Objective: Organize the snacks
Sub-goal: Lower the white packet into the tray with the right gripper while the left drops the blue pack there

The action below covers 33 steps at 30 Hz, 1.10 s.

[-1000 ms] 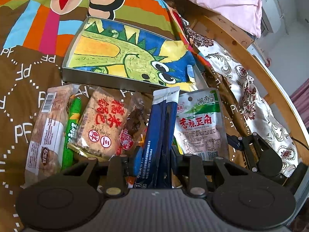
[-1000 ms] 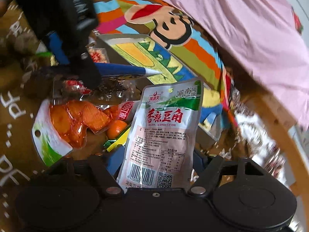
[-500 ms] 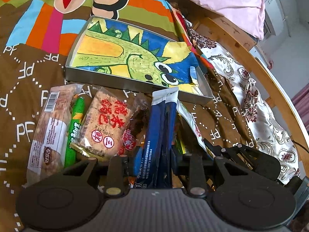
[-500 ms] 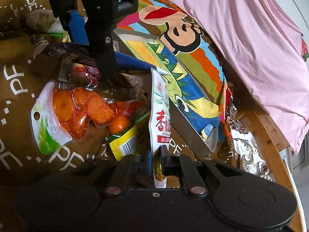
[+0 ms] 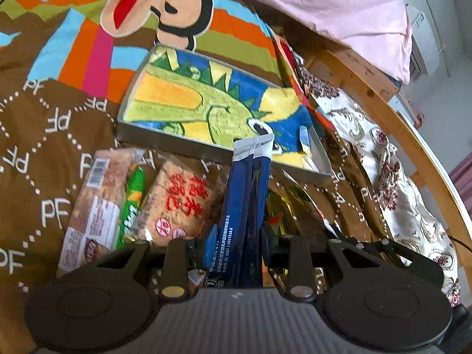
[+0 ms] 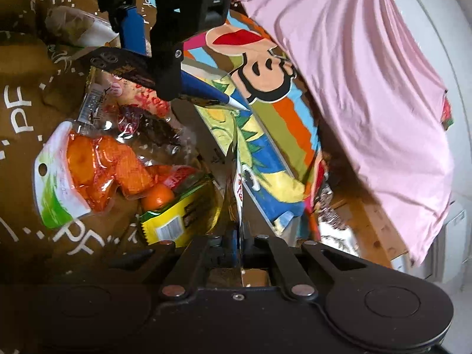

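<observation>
My left gripper is shut on dark blue sachets and holds them above the snack pile, pointing at the dinosaur-print tray. My right gripper is shut on a thin tofu snack packet, seen edge-on, lifted near the tray. The left gripper and its blue sachets show at the top of the right wrist view. A rice cracker pack, a green stick and a biscuit pack lie in front of the tray.
An orange snack bag, a yellow packet and a clear wrapped snack lie on the brown bedspread. A pink blanket lies beyond the tray. A wooden bed frame runs along the right.
The right gripper closed on the tofu packet, lifted it and turned it edge-on toward the tray. The left gripper rose with the blue sachets and moved closer to the tray.
</observation>
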Each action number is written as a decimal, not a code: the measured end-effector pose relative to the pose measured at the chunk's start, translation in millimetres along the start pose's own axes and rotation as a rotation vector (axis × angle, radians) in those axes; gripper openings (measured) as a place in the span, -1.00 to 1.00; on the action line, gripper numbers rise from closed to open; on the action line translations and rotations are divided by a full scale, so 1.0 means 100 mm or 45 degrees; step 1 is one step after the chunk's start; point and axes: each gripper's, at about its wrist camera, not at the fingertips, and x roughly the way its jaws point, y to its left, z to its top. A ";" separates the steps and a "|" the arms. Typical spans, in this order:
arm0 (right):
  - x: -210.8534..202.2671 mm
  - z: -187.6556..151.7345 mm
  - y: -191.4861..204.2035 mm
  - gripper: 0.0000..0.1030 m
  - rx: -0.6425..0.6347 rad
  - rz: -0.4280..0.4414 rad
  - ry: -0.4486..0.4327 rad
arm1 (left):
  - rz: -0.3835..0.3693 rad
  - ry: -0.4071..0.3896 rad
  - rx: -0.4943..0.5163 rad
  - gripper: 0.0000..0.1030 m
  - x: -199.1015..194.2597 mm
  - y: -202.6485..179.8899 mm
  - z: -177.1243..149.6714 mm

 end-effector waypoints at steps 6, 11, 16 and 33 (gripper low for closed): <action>0.00 -0.02 0.00 -1.00 -0.060 -0.058 -0.016 | 0.014 -0.082 0.000 -0.35 -0.08 0.00 0.04; -0.06 -0.03 -0.08 -1.00 -0.047 -0.096 -0.031 | 0.015 -0.097 -0.028 -0.35 -0.08 0.03 0.07; 0.03 0.02 -0.26 -1.00 0.036 -0.155 -0.052 | 0.068 -0.169 0.011 -0.35 -0.03 -0.02 0.19; 1.31 0.45 -0.64 -0.99 0.290 -0.209 -0.101 | 0.156 -0.430 0.064 -0.35 0.83 -0.09 0.92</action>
